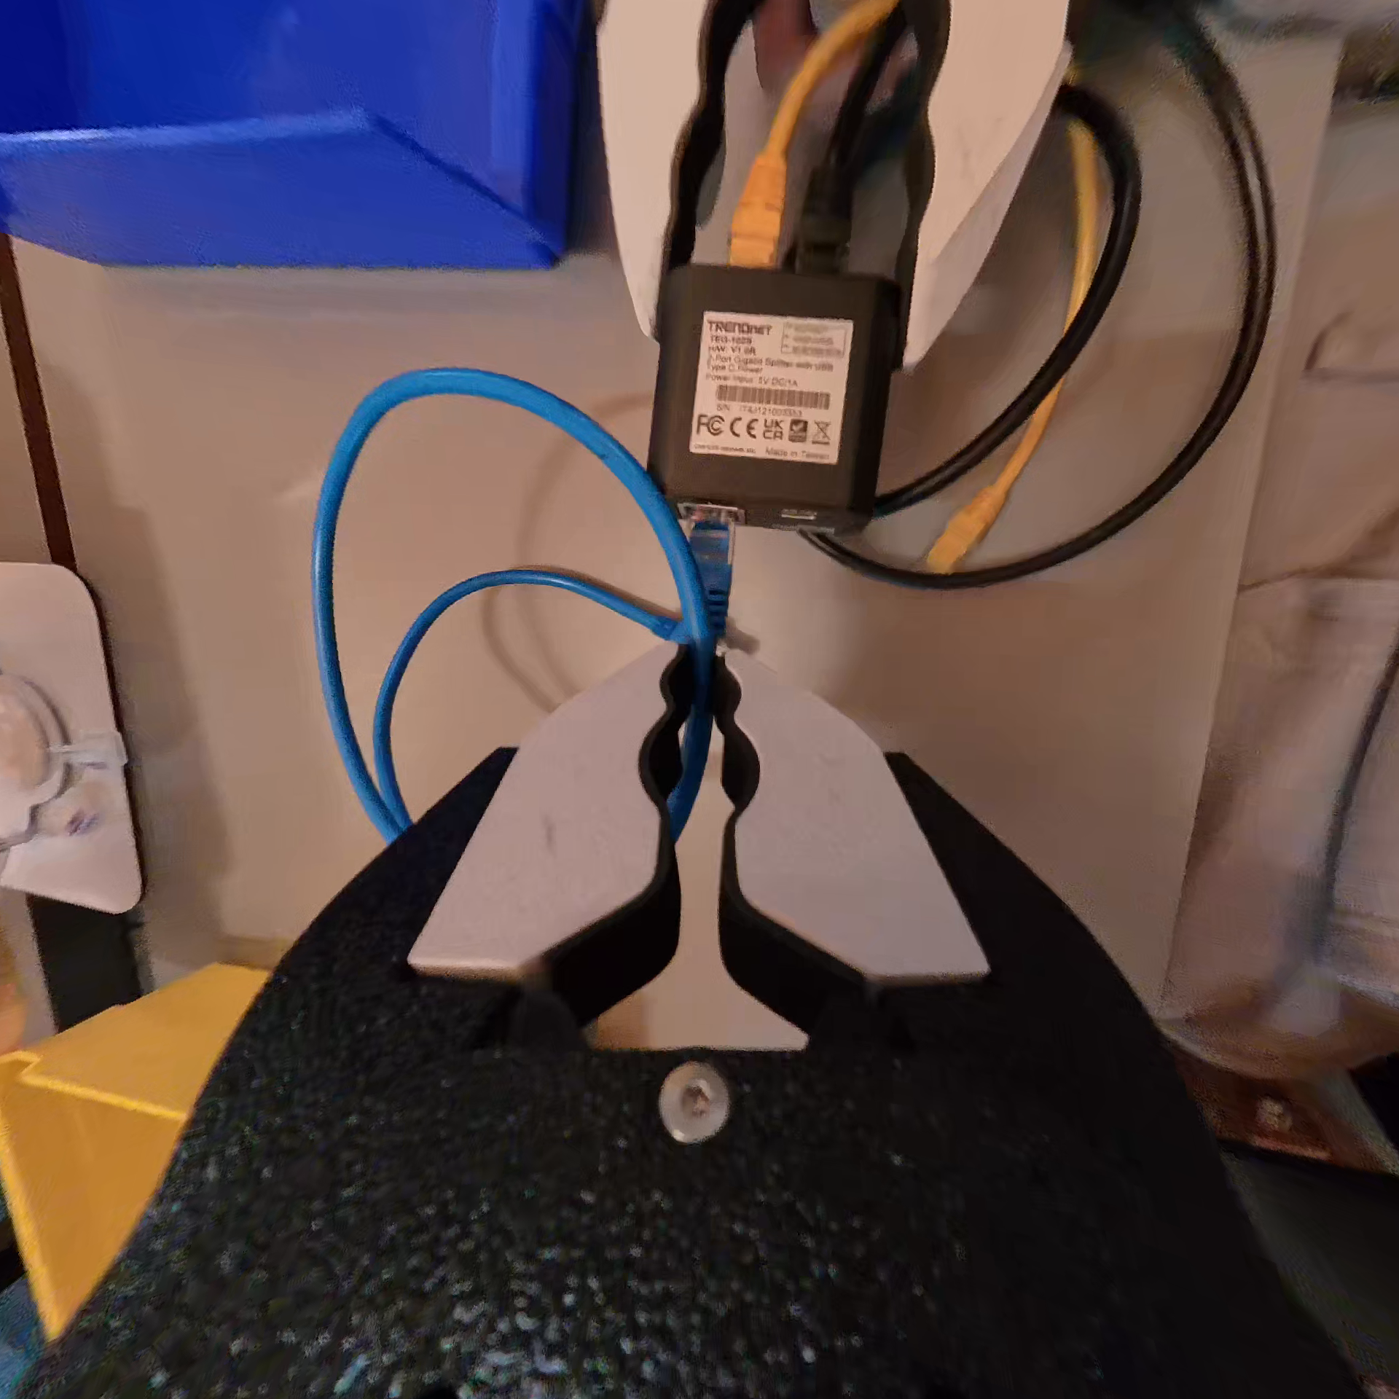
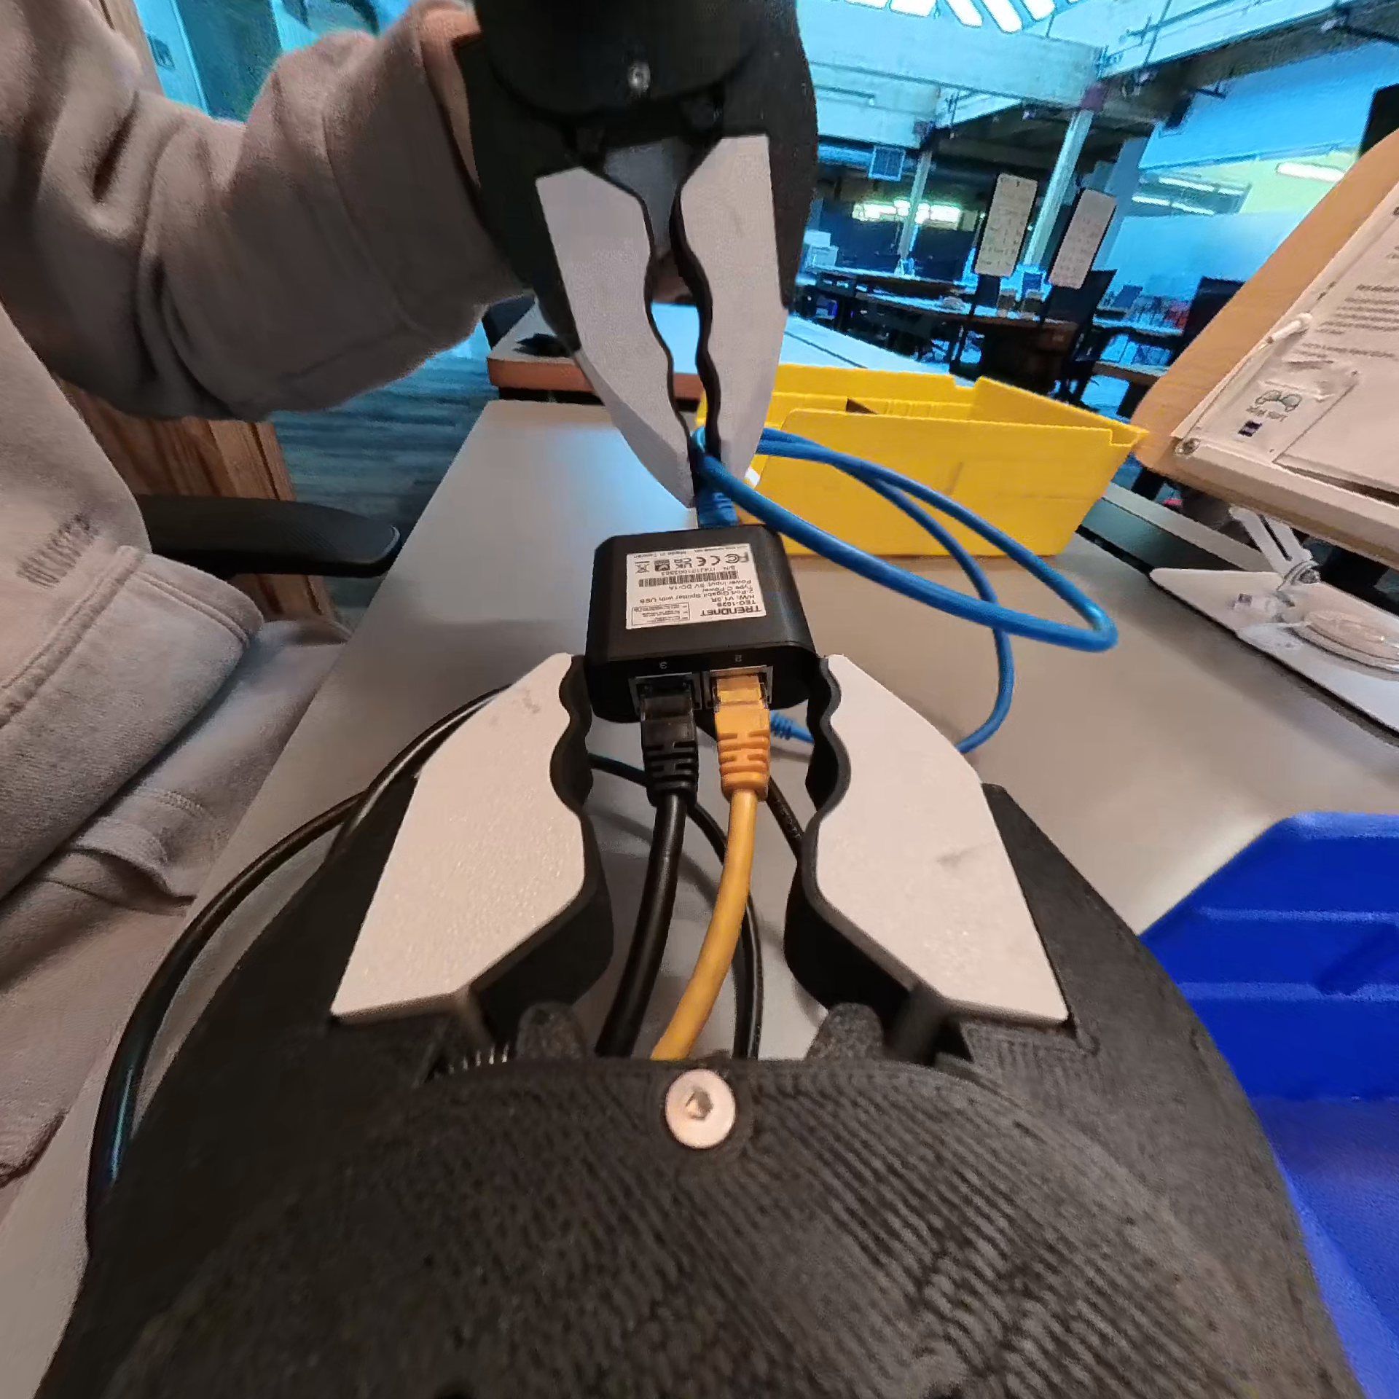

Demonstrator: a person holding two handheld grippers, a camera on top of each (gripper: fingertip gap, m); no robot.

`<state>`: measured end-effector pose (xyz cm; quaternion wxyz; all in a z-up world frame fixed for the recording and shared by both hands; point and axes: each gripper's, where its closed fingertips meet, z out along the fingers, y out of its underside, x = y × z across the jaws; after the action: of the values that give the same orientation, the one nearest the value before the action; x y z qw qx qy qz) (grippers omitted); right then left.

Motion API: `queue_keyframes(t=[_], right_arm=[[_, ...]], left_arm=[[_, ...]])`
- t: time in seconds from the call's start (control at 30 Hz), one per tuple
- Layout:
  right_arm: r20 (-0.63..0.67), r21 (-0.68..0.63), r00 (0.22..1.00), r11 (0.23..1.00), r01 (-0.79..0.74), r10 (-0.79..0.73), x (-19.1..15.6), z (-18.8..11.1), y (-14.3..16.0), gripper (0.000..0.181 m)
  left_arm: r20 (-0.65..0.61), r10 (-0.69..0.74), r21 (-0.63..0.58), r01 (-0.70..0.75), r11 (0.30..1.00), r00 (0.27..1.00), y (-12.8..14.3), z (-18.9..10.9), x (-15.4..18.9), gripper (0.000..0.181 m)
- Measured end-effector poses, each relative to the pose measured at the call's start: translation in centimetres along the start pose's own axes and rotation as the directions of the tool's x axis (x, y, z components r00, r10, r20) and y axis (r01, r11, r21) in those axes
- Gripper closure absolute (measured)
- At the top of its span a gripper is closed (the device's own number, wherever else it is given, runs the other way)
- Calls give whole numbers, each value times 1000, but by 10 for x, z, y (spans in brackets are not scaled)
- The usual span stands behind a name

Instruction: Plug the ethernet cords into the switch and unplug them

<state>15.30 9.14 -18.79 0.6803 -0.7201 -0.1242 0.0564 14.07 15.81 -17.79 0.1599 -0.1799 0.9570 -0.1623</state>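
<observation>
The worktop (image 2: 469, 484), a long pale grey slab with a smooth matt face, is carrying everything. A yellow bin (image 2: 946, 469) of hard moulded plastic is sitting toward its far edge in the right wrist view, and a glossy blue bin (image 2: 1287, 946) is lying at the near right edge.

The right gripper (image 2: 700, 681) is bracing the switch (image 2: 700, 613), a small black box with rounded corners and a white label on top, out on the middle of the worktop. Its wavy-edged grey fingers (image 2: 484, 833) are closed narrowly onto the box's two side walls. A black cord (image 2: 666, 817) and a yellow cord (image 2: 738, 833) are sitting in the two ports on that side, running back between the fingers.

The left gripper (image 1: 700, 666) is pinching the blue cord (image 1: 333, 606) just behind its plug (image 1: 711, 541), fingers nearly closed around the thin rubbery jacket. The plug is resting at the mouth of the port on the opposite face; whether it is fully seated I cannot tell.

To do this step well, the left gripper should be keeping the plug square to the port and moving straight along the port's axis, while the right is holding the light box from sliding. Gripping the soft cable instead of the rigid plug is risking a bend, and the small latch tab probably needs pressing for release.
</observation>
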Motion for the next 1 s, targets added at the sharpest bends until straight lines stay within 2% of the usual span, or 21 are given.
queue_keyframes(t=[0.03,0.17,0.3,0.4,0.43,0.5,0.53,0.63,0.7,0.77,0.9,1.0], right_arm=[[-1,4,1000,1000,-2,2,0,0,0,125],[6,24,1000,1000,-5,5,0,-3,-3,125],[-9,91,1000,996,-17,18,3,-10,-10,125],[-9,67,1000,998,-13,14,2,-7,-8,125],[-20,74,1000,997,-21,23,5,-8,-9,125],[-13,121,999,992,-29,30,6,-13,-14,125],[-21,128,999,991,-26,28,7,-15,-14,125],[-96,111,995,994,17,-7,16,-22,-15,125],[-146,124,988,990,60,-41,20,-28,-28,125],[-199,123,975,985,121,-95,23,-33,-49,125],[-320,101,915,951,293,-247,28,-41,-104,125],[-393,87,857,915,394,-332,41,-56,-150,125]], left_arm=[[-9,-14,22,14,1000,1000,-1,-1,0,178],[-24,-35,56,36,998,999,-1,9,3,178],[-54,-128,231,137,963,990,-15,3,-1,178],[-48,-113,225,121,967,992,-10,8,-1,177],[-36,-123,280,128,952,992,-13,6,-5,177],[-91,-175,436,197,878,980,-25,-9,-7,176],[-99,-206,476,228,849,974,-27,-14,-10,173],[27,-302,552,238,799,953,-13,-32,-33,129],[85,-378,631,244,736,922,0,-46,-42,112],[81,-439,695,265,668,895,17,-50,-44,110],[-67,-536,688,428,586,841,58,-22,-26,109],[-134,-558,658,495,568,819,76,-2,-9,108]])
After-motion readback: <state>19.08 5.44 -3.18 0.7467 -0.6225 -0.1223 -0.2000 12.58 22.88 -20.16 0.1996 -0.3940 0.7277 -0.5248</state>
